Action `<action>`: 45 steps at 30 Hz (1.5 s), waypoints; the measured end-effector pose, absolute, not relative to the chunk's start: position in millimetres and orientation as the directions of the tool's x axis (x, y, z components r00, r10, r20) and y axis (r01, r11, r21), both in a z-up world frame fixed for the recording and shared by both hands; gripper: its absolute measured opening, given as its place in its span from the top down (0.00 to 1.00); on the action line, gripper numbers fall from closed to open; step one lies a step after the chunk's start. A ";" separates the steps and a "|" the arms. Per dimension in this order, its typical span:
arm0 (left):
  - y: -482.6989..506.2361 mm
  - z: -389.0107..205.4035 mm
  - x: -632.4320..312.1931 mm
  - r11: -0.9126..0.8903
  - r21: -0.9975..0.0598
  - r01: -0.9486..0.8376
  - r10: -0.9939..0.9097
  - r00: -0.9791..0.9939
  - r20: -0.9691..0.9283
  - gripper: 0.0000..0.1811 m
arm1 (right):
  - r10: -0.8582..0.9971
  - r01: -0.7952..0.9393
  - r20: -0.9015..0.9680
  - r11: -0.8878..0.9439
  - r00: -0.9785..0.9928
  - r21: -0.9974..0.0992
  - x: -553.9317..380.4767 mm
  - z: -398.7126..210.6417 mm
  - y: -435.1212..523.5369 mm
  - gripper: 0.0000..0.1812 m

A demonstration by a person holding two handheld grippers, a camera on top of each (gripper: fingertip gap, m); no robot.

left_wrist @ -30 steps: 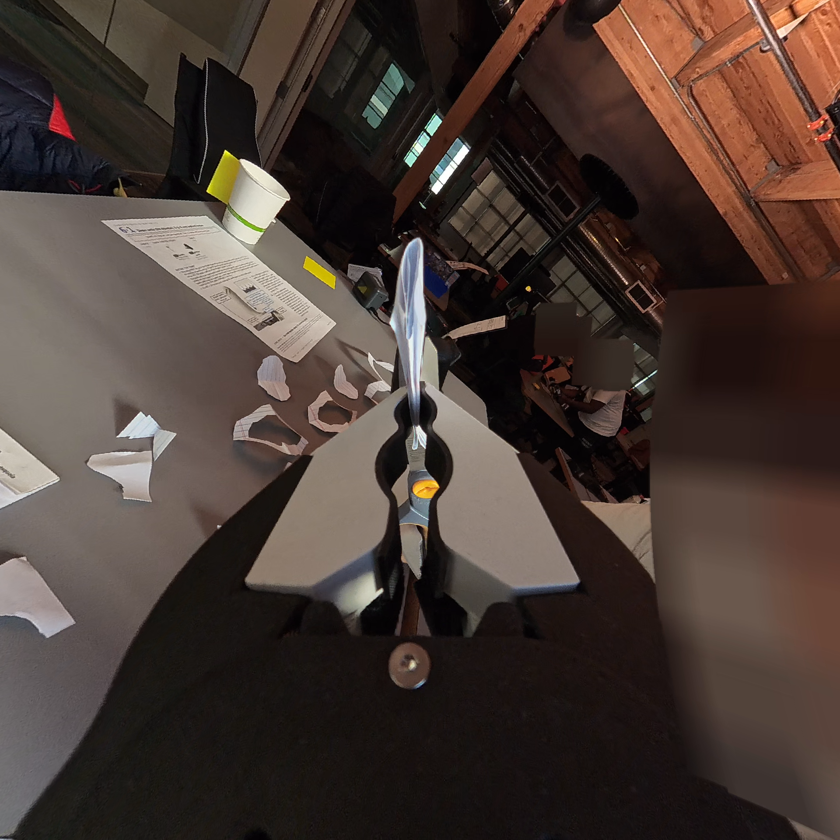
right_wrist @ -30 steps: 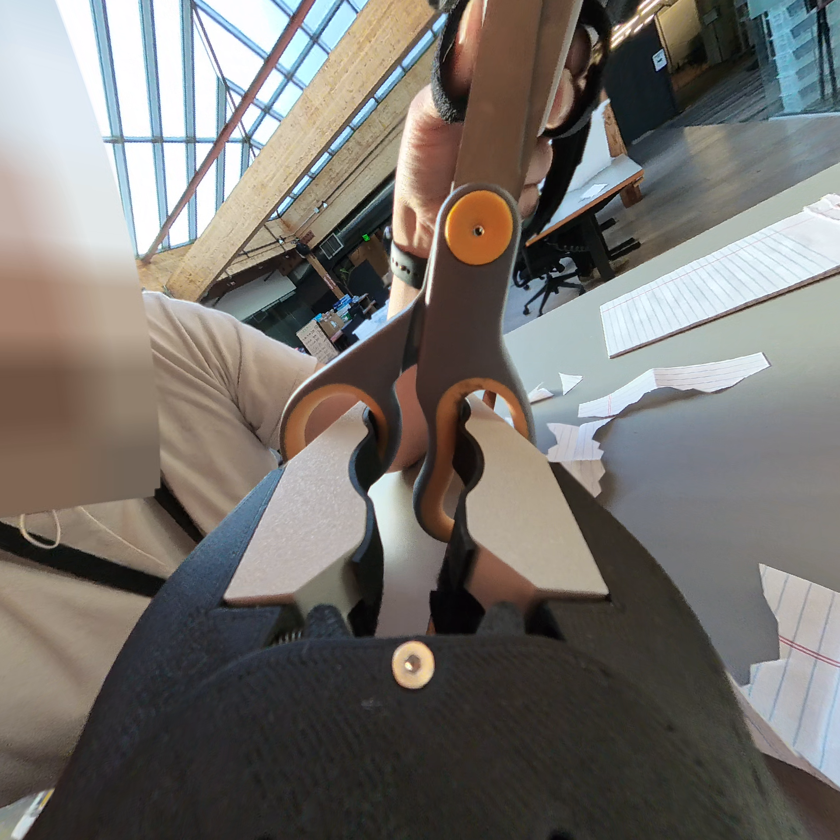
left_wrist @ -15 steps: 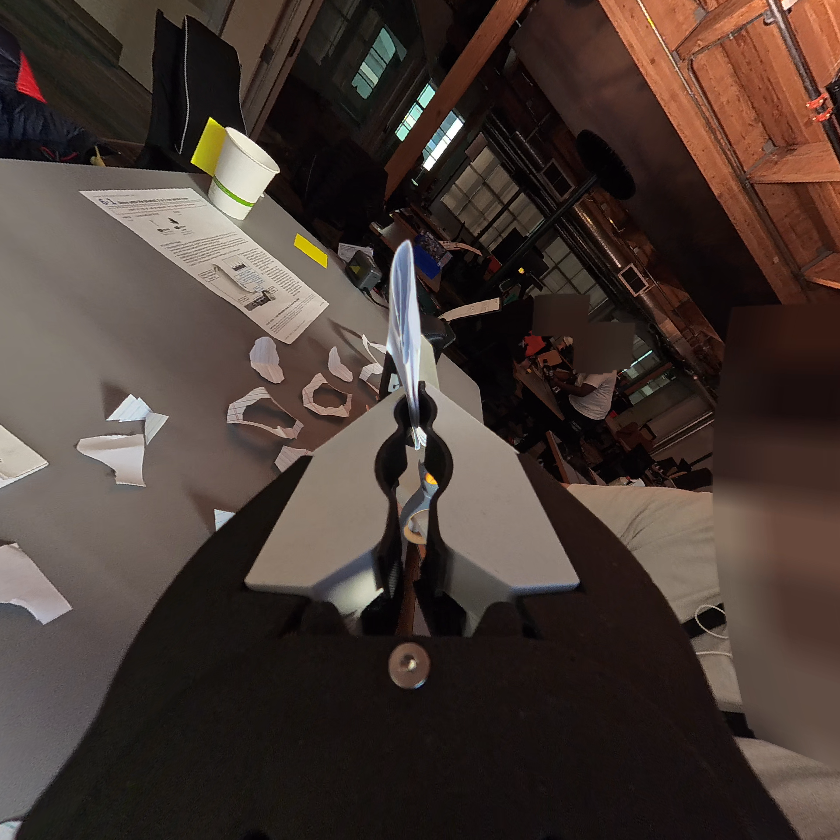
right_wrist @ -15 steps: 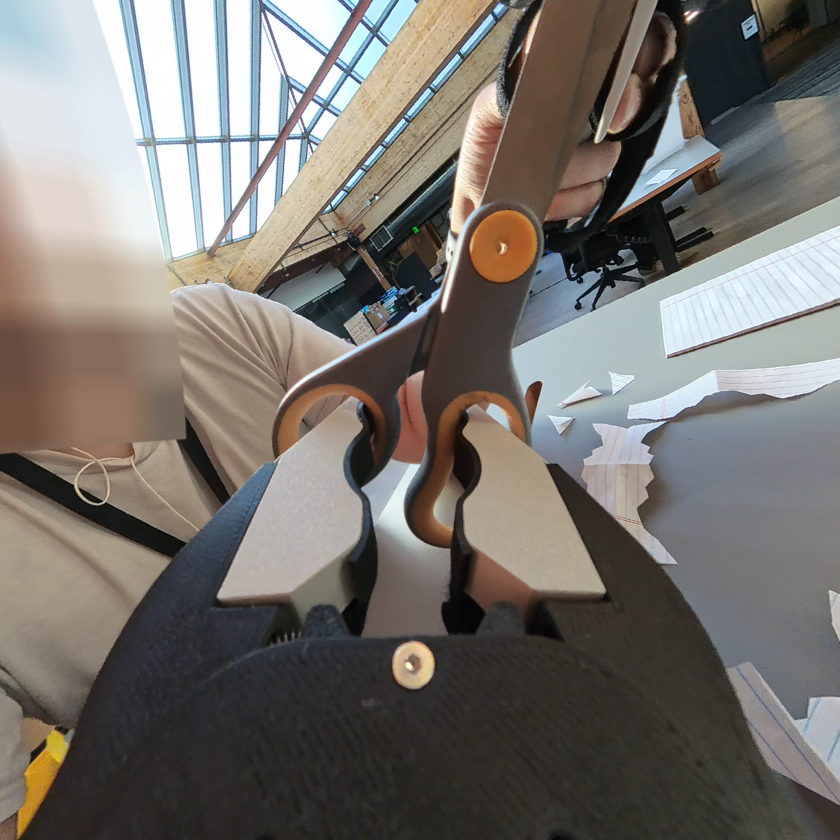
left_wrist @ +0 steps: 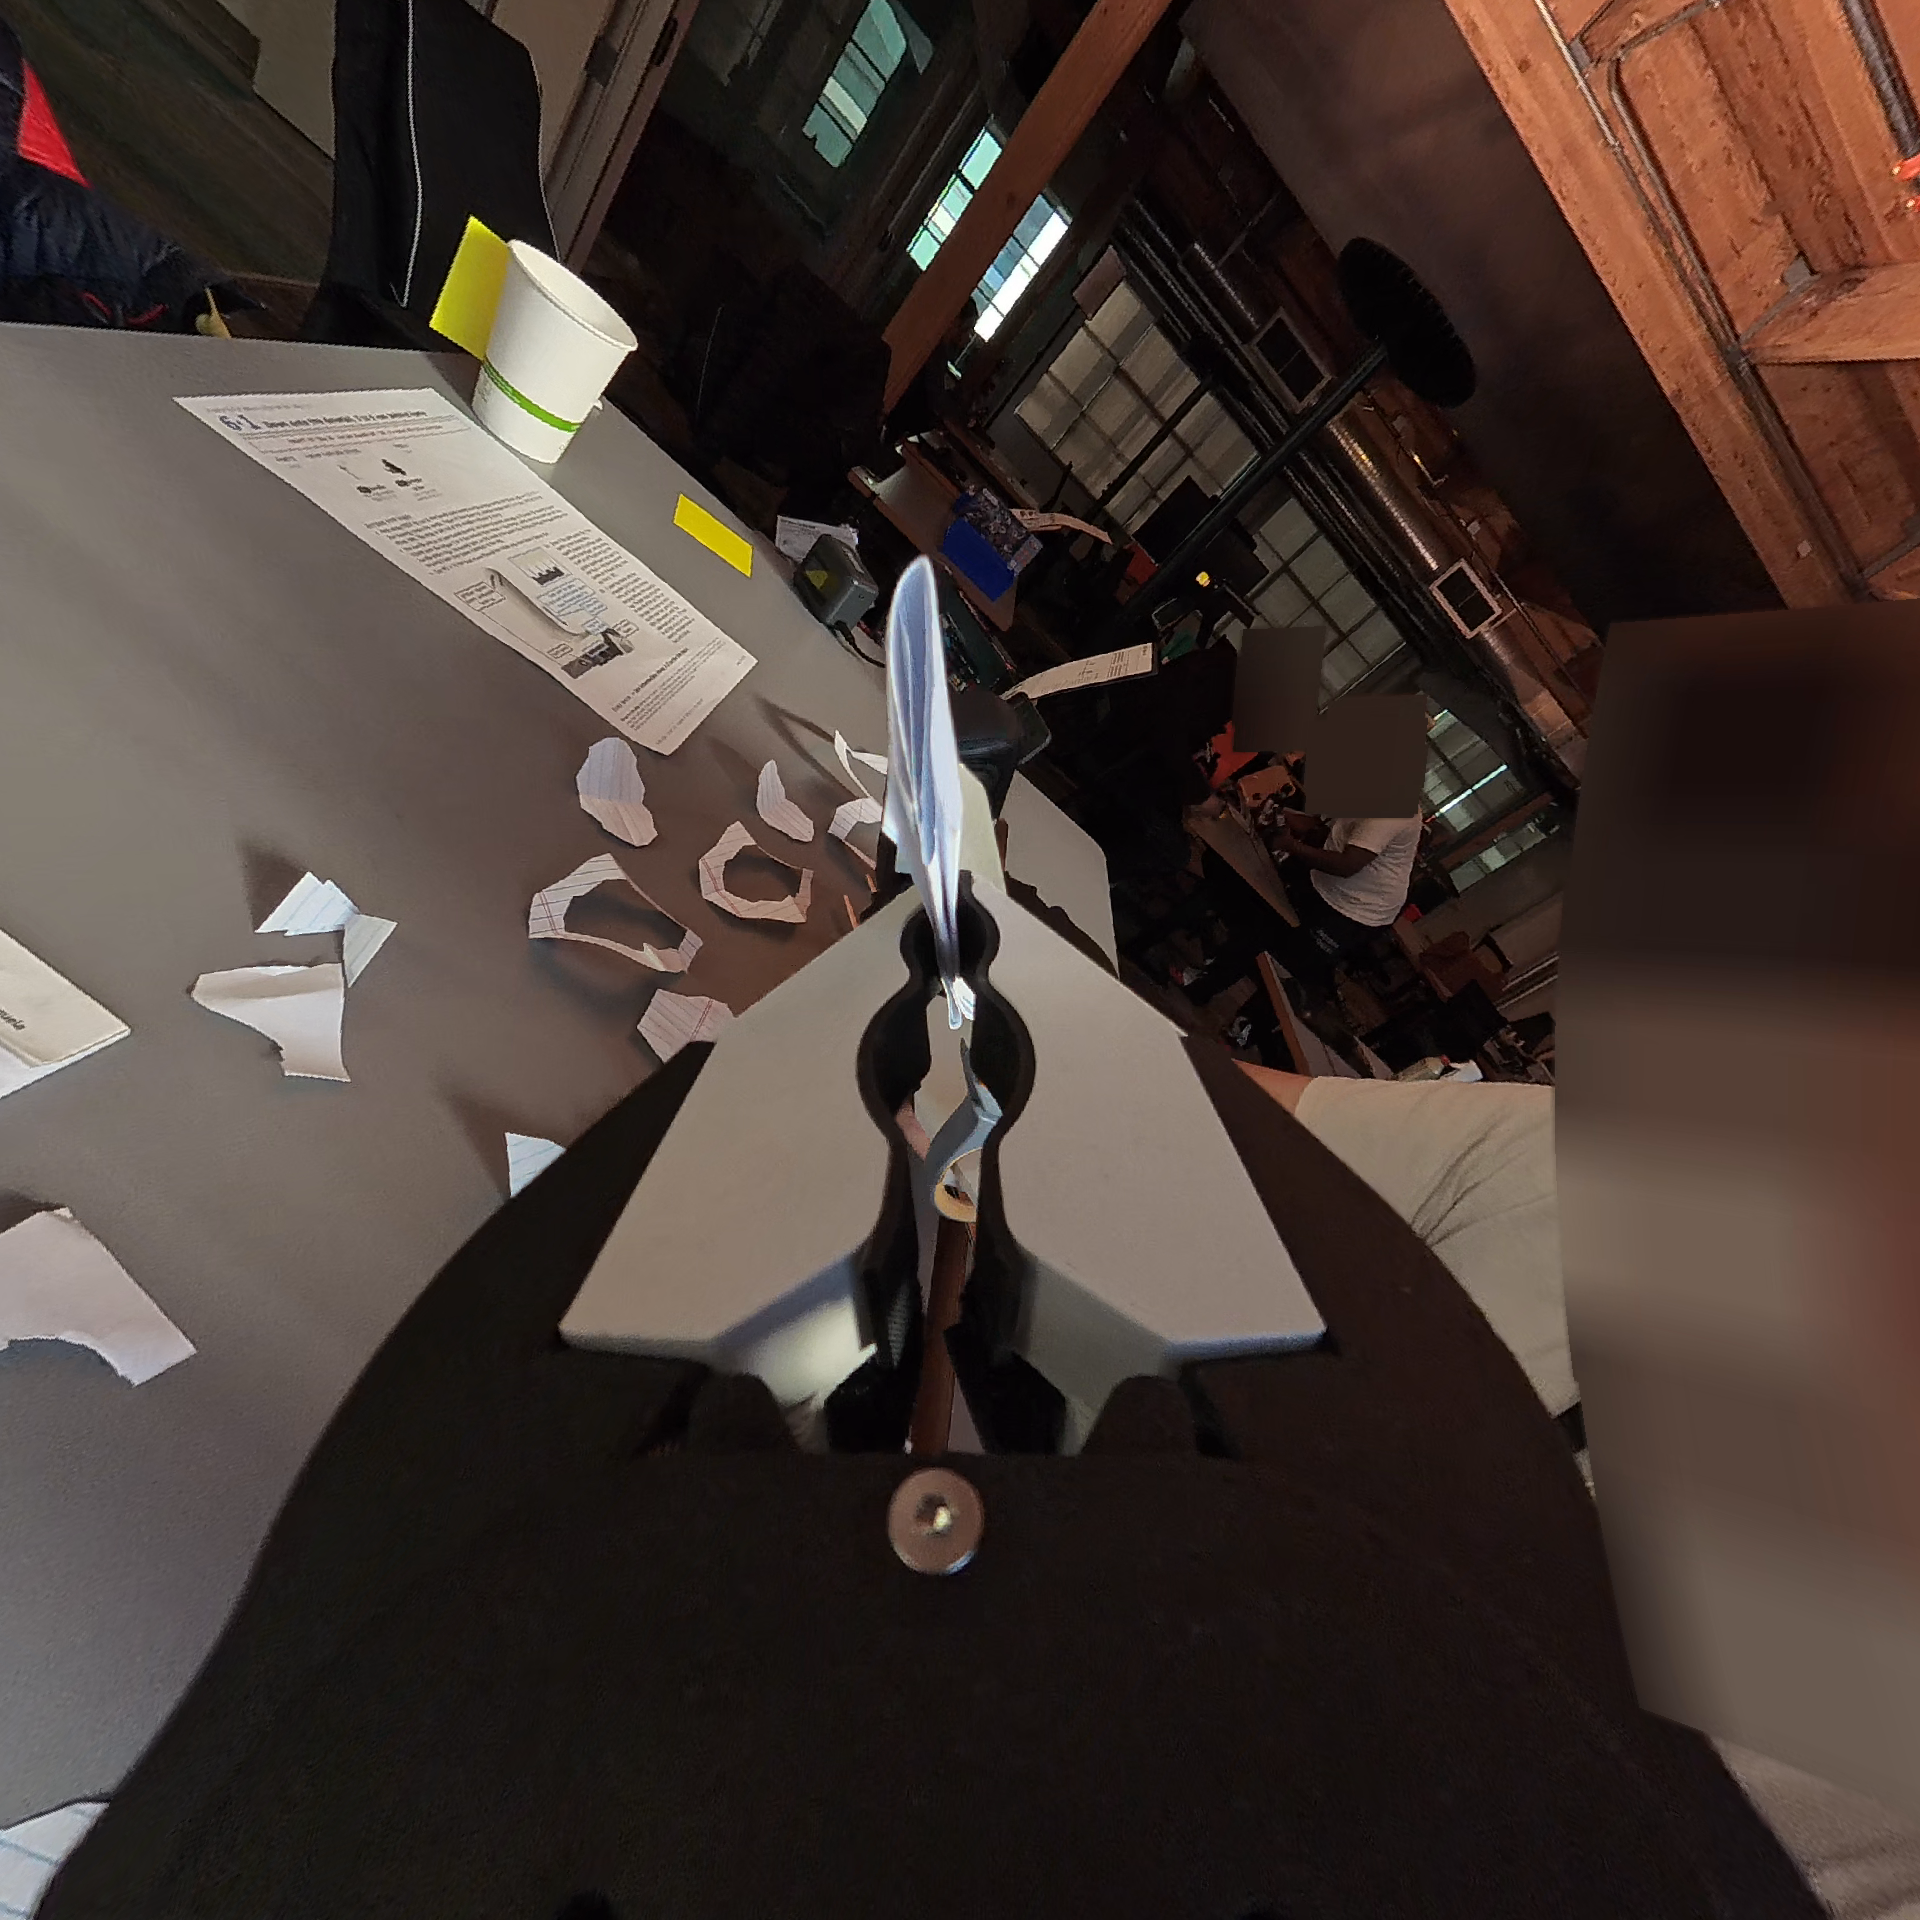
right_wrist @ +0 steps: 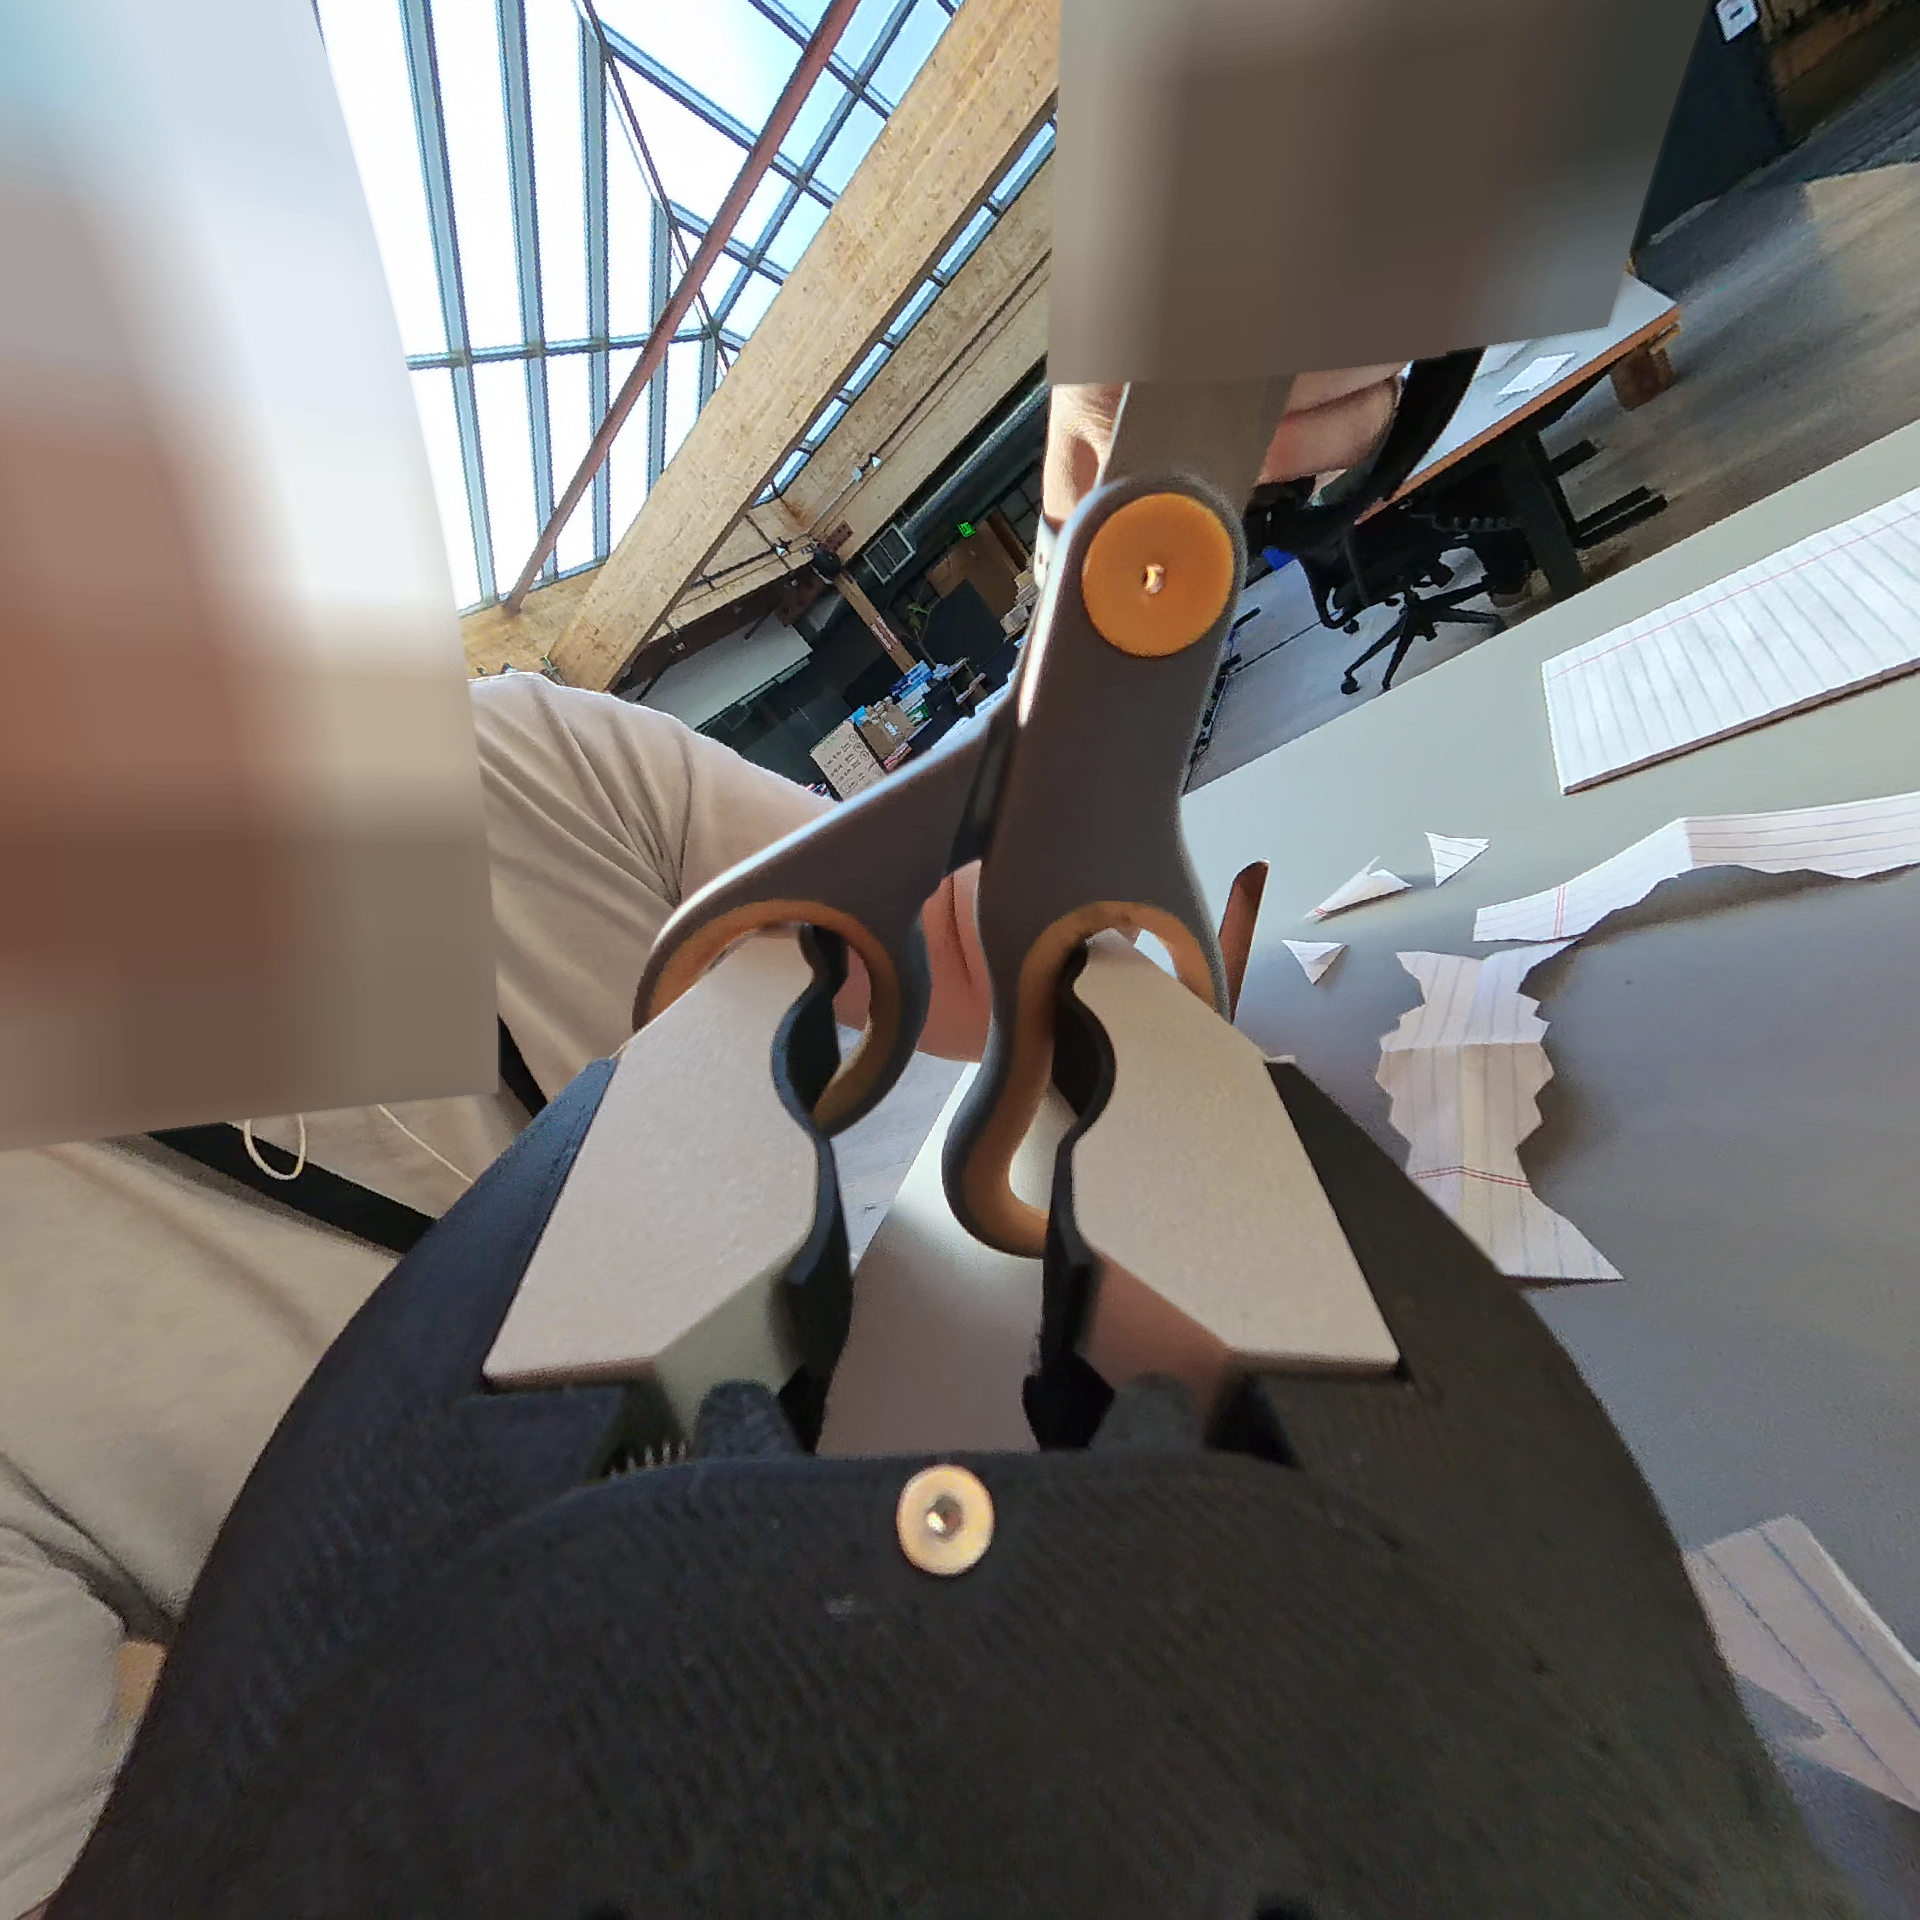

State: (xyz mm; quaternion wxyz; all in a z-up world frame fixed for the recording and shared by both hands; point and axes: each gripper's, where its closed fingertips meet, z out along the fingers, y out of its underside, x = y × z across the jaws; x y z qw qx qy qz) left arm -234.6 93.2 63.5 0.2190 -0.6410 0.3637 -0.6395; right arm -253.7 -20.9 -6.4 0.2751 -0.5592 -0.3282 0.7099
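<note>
The left claw [left_wrist: 943, 935] is pressed together, pinching a paper slip [left_wrist: 920, 748] edge-on, raised past the surface [left_wrist: 208, 727] edge. The right claw [right_wrist: 951, 997] is spread, one finger through each loop of the scissors [right_wrist: 1091, 790], handles parted, held off the surface. Scraps [left_wrist: 613, 914], a printed sheet [left_wrist: 468, 551] and a cup [left_wrist: 545, 348] lie left, bare grey between them. A lined pad [right_wrist: 1745, 655] sits by the far edge.
</note>
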 end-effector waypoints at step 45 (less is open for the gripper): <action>83.6 41.6 -239.1 -0.643 -0.694 -0.324 -0.714 -0.073 0.696 1.00 | 0.787 0.038 -0.605 -0.606 -0.120 -0.795 -259.2 -27.6 -15.1 0.85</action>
